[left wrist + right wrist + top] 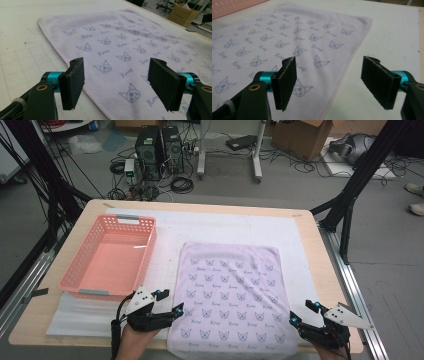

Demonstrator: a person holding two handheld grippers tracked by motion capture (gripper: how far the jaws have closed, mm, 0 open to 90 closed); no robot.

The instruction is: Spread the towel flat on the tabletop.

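Lilac towel lies flat, printed with cat faces.

High view: fixed above the person's side, looking forward and down; it takes in the whole table plus the floor behind. Left gripper view: low and close over the towel, looking across its left edge toward the far side. Right gripper view: same height, close on the right edge. Shared across all three: the towel and the white mat.
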